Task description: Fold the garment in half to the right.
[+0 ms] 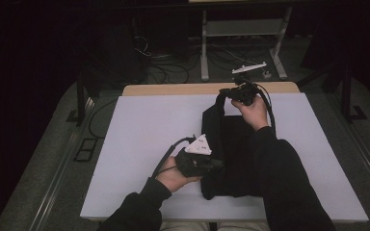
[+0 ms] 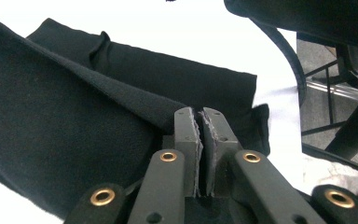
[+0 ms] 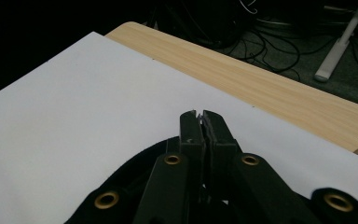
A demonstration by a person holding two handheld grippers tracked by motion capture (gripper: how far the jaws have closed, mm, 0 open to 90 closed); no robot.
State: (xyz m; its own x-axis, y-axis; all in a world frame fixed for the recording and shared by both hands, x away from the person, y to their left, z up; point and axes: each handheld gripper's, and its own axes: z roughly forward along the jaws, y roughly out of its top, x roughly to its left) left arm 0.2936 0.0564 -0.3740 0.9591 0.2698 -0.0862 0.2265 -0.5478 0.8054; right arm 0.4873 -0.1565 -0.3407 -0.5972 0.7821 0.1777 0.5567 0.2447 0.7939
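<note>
A black cloth [image 1: 233, 154] lies on the white sheet [image 1: 144, 130] right of the middle. Its left edge is raised as a strip between my two grippers. My left gripper [image 1: 218, 164], with a grey three-cornered plate on top, is at the cloth's near left edge. Its jaws [image 2: 200, 113] are pressed together on a fold of the black cloth [image 2: 74, 121]. My right gripper [image 1: 225, 91] is over the far edge of the sheet, with a strip of cloth hanging from it. Its jaws [image 3: 199, 115] are closed, and black cloth [image 3: 130, 179] bunches under them.
The wooden table edge [image 1: 173, 89] shows beyond the sheet [image 3: 74, 102]. Cables [image 1: 164, 72], a metal stand [image 1: 204, 53] and a white power strip [image 1: 249, 68] are on the floor behind the table. The person's dark sleeve [image 1: 289, 183] crosses the cloth's right side.
</note>
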